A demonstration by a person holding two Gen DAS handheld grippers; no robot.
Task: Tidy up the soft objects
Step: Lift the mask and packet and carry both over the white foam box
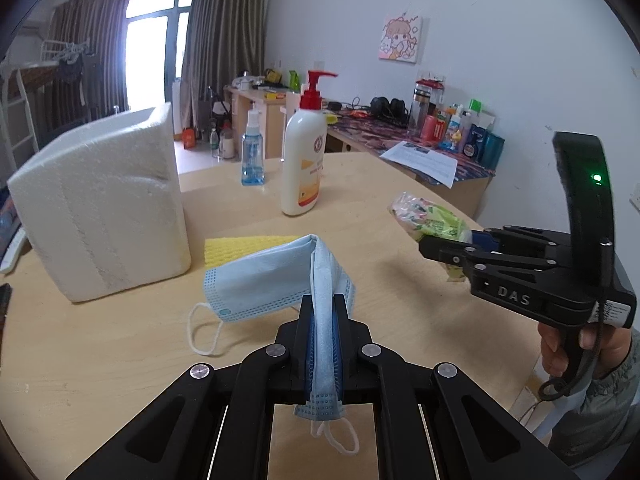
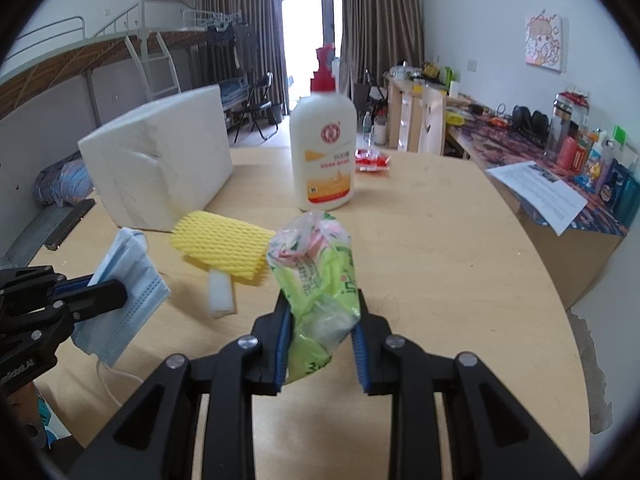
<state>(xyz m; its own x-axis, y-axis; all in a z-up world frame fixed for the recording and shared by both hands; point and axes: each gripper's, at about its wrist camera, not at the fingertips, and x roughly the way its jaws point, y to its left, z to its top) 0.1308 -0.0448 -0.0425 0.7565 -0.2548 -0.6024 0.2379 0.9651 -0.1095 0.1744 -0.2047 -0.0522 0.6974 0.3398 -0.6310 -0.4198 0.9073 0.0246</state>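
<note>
A light blue face mask (image 1: 264, 276) hangs folded in my left gripper (image 1: 323, 300), which is shut on it above the round wooden table (image 1: 400, 312); one ear loop dangles. In the right wrist view the same mask (image 2: 132, 276) shows at the left, in the left gripper (image 2: 116, 290). My right gripper (image 2: 322, 300) is shut on a green plastic tissue packet (image 2: 316, 264), held off the table. The left wrist view shows that packet (image 1: 428, 216) and the right gripper (image 1: 444, 246) at the right. A yellow foam net (image 2: 224, 248) and a small white foam piece (image 2: 221, 294) lie on the table.
A white foam box (image 1: 100, 208) stands at the left of the table. A lotion pump bottle (image 2: 324, 152), a blue spray bottle (image 1: 253, 152) and a red packet (image 2: 372, 160) stand farther back. A cluttered desk (image 2: 560, 160) runs along the right wall.
</note>
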